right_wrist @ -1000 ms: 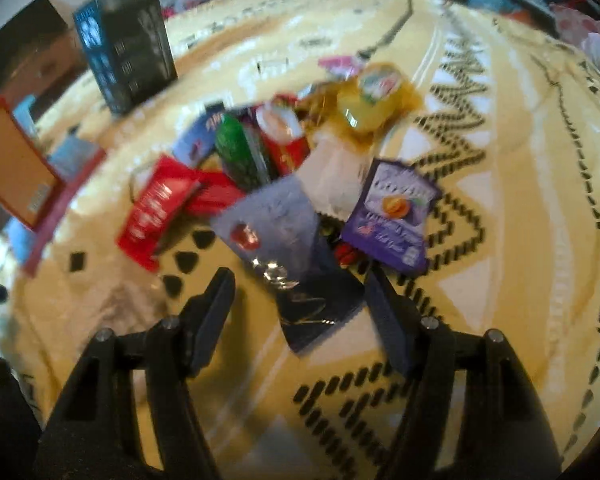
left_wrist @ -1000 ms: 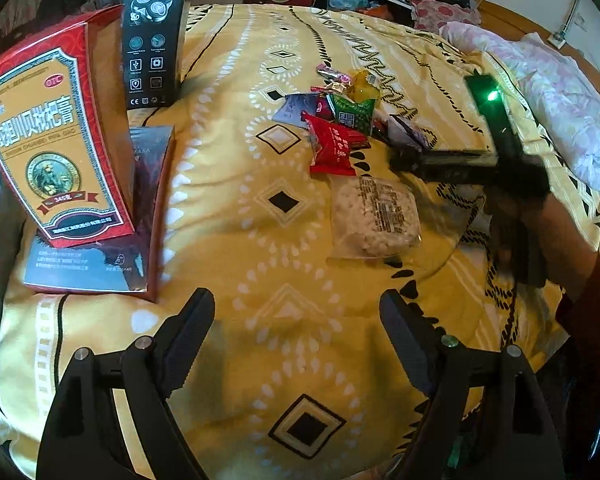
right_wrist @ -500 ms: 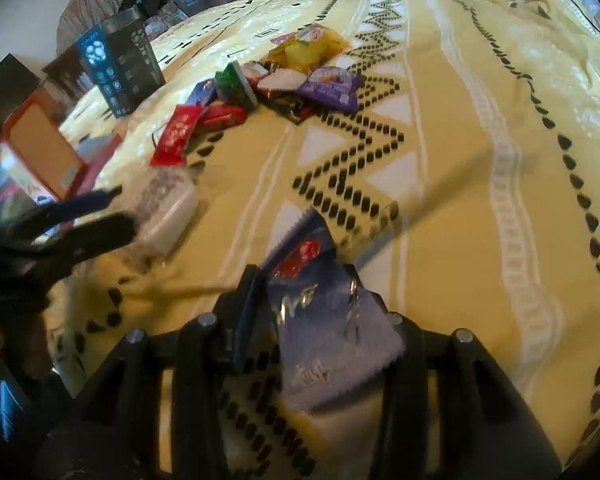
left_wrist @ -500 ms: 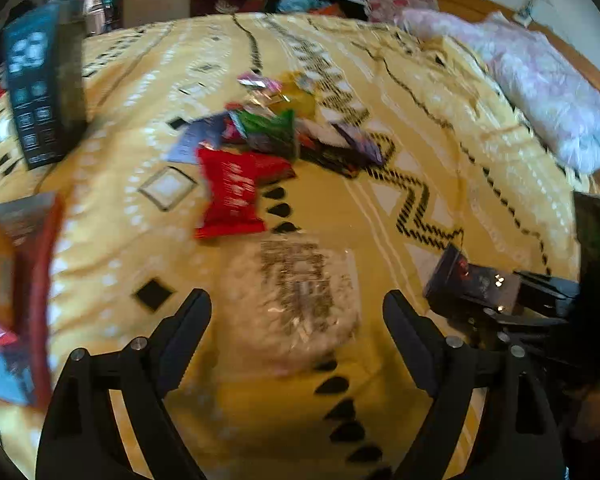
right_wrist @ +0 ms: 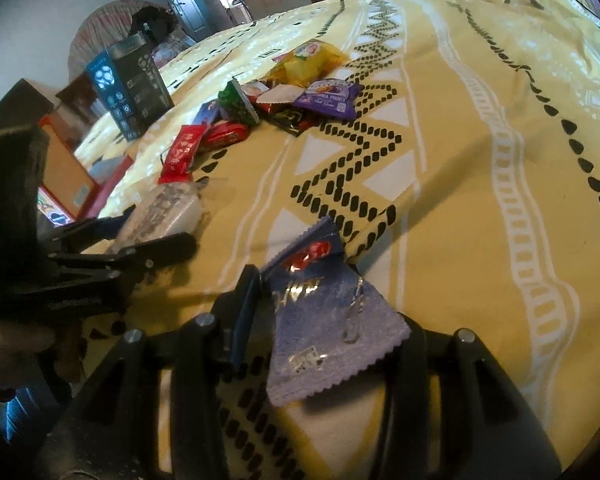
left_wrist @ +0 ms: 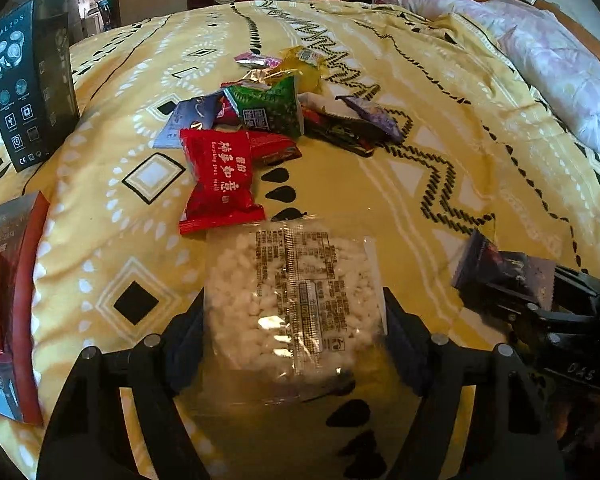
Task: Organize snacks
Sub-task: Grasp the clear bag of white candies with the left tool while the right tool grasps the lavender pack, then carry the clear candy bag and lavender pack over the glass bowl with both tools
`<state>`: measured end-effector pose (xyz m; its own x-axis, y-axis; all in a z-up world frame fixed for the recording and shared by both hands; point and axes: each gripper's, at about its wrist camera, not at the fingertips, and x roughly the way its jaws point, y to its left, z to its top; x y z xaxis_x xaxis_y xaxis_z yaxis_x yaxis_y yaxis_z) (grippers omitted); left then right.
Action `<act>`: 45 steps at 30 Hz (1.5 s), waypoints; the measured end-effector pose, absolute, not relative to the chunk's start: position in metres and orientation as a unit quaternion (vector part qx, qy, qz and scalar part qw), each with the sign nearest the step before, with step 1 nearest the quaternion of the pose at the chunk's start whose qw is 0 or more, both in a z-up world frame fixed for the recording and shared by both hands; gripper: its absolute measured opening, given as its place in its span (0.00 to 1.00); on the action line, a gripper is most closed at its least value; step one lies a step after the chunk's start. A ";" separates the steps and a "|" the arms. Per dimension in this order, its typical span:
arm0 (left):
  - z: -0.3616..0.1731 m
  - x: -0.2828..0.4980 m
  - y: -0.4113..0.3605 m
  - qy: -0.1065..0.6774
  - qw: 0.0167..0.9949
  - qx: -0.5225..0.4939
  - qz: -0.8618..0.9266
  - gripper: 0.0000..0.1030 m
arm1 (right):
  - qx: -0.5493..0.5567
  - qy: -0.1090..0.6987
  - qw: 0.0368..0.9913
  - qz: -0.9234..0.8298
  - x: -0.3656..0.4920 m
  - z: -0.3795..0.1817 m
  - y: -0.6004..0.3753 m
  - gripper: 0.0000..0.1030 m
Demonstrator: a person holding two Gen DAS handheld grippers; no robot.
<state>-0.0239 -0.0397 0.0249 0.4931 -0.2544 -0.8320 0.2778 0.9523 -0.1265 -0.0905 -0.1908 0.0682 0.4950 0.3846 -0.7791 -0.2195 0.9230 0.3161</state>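
"PLALZDS" on black box point(left_wrist: 28, 84), "0A6" on right hand-held gripper point(left_wrist: 540, 312); other print unreadable.

The right gripper point(right_wrist: 324, 316), once open over the pile, now clamps a purple packet point(right_wrist: 324, 320) clear of it. The left gripper point(left_wrist: 292, 320) now straddles the clear pack point(left_wrist: 296, 296), fingers closing.

yellow bedspread point(left_wrist: 440, 184) with black zigzags, white bands and diamonds. clear bag point(left_wrist: 296, 296) of white puffs, black print. red packet point(left_wrist: 220, 180), white lettering. green packet point(left_wrist: 270, 106). purple packet point(right_wrist: 328, 96). blue-violet wrapper point(right_wrist: 324, 320), red spot. black box point(left_wrist: 28, 84).
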 end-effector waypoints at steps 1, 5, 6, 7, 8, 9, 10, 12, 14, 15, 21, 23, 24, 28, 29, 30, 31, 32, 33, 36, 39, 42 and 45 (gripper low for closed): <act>0.029 -0.027 -0.041 0.475 0.866 0.012 -0.158 0.76 | 0.087 0.469 0.861 0.173 -0.091 0.069 -0.191 0.36; 0.055 -0.042 -0.043 0.442 0.880 0.019 -0.173 0.76 | 0.087 0.461 0.868 0.164 -0.095 0.078 -0.193 0.32; 0.062 -0.045 -0.043 0.434 0.884 0.019 -0.175 0.76 | 0.088 0.457 0.870 0.165 -0.096 0.081 -0.193 0.32; 0.070 -0.048 -0.042 0.426 0.887 0.019 -0.176 0.76 | 0.087 0.452 0.873 0.164 -0.098 0.087 -0.193 0.32; 0.082 -0.052 -0.040 0.415 0.892 0.019 -0.176 0.76 | 0.087 0.447 0.875 0.163 -0.099 0.092 -0.194 0.32; 0.091 -0.054 -0.039 0.407 0.896 0.019 -0.177 0.76 | 0.086 0.441 0.878 0.163 -0.101 0.099 -0.193 0.32; 0.101 -0.057 -0.036 0.397 0.900 0.017 -0.178 0.76 | 0.085 0.437 0.880 0.164 -0.102 0.104 -0.192 0.32; 0.122 -0.064 -0.031 0.380 0.908 0.016 -0.178 0.76 | 0.079 0.425 0.886 0.166 -0.103 0.118 -0.189 0.32; 0.143 -0.071 -0.023 0.359 0.916 0.012 -0.178 0.76 | 0.075 0.417 0.890 0.169 -0.103 0.131 -0.185 0.32; 0.156 -0.077 -0.017 0.345 0.921 0.012 -0.178 0.76 | 0.072 0.411 0.893 0.170 -0.103 0.139 -0.182 0.32; 0.212 -0.100 0.023 0.285 0.946 0.005 -0.157 0.76 | 0.061 0.381 0.903 0.189 -0.100 0.181 -0.159 0.32; 0.227 -0.105 0.045 0.274 0.953 0.002 -0.132 0.76 | 0.057 0.369 0.906 0.199 -0.097 0.197 -0.145 0.32; 0.232 -0.107 0.054 0.271 0.955 -0.003 -0.123 0.76 | 0.055 0.363 0.907 0.205 -0.096 0.206 -0.139 0.32; 0.255 -0.111 0.105 0.256 0.964 -0.023 -0.066 0.76 | 0.058 0.339 0.908 0.241 -0.087 0.241 -0.105 0.32; 0.260 -0.112 0.119 0.253 0.966 -0.029 -0.051 0.76 | 0.061 0.335 0.906 0.250 -0.085 0.247 -0.097 0.32; 0.266 -0.113 0.136 0.248 0.967 -0.035 -0.035 0.76 | 0.062 0.330 0.905 0.260 -0.083 0.255 -0.087 0.32; 0.271 -0.114 0.151 0.245 0.969 -0.040 -0.021 0.76 | 0.061 0.324 0.904 0.272 -0.080 0.265 -0.075 0.32; 0.276 -0.115 0.166 0.241 0.969 -0.045 -0.007 0.76 | 0.061 0.320 0.902 0.282 -0.077 0.270 -0.065 0.32; 0.283 -0.116 0.187 0.237 0.970 -0.053 0.011 0.76 | 0.062 0.317 0.900 0.293 -0.074 0.278 -0.054 0.32; 0.294 -0.121 0.232 0.227 0.970 -0.066 0.051 0.76 | 0.056 0.305 0.892 0.330 -0.069 0.301 -0.014 0.32; 0.303 -0.124 0.279 0.221 0.968 -0.075 0.090 0.76 | 0.051 0.299 0.881 0.364 -0.066 0.319 0.024 0.32; 0.307 -0.130 0.328 0.218 0.964 -0.091 0.124 0.76 | 0.048 0.297 0.866 0.399 -0.061 0.336 0.067 0.32; 0.305 -0.135 0.374 0.220 0.956 -0.114 0.155 0.77 | 0.056 0.302 0.848 0.432 -0.054 0.348 0.104 0.32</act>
<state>-0.1348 0.3740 0.3052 0.8553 0.2458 -0.4561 -0.3459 0.9263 -0.1494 -0.0539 0.1036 0.3481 0.4435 0.7666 -0.4644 -0.6992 0.6201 0.3558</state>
